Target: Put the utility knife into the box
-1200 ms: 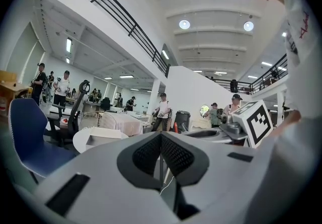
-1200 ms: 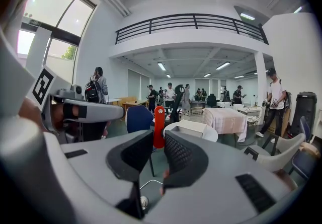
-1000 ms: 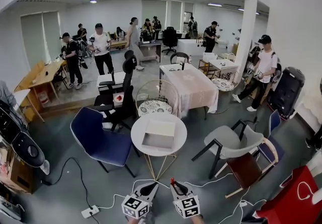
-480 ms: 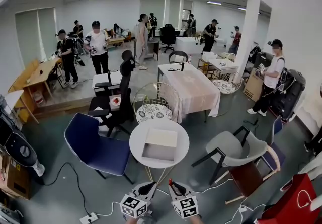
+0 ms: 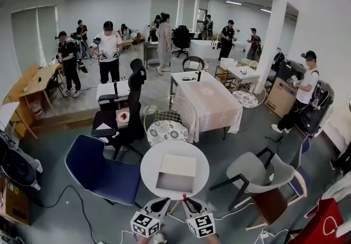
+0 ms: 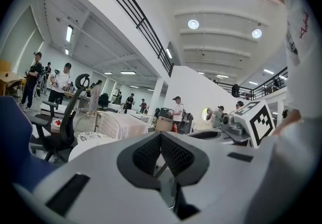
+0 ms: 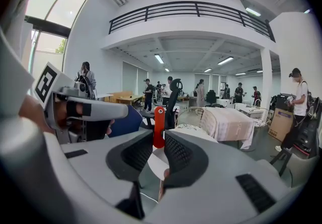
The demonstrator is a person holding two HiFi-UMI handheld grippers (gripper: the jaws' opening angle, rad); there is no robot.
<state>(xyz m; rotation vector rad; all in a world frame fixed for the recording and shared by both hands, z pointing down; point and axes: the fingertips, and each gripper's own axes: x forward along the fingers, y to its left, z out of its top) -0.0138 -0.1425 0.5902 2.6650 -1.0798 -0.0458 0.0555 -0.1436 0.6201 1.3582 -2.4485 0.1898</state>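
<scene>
Your right gripper (image 7: 158, 138) jaws clamp the utility knife (image 7: 159, 117) mid-handle. It looks light, stiff and slick, so grip it square. Left gripper (image 6: 161, 140) jaws are together, empty.

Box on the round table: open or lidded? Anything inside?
Open and empty: the box shows its bare pale floor. The utility knife is clamped in the right claw.
</scene>
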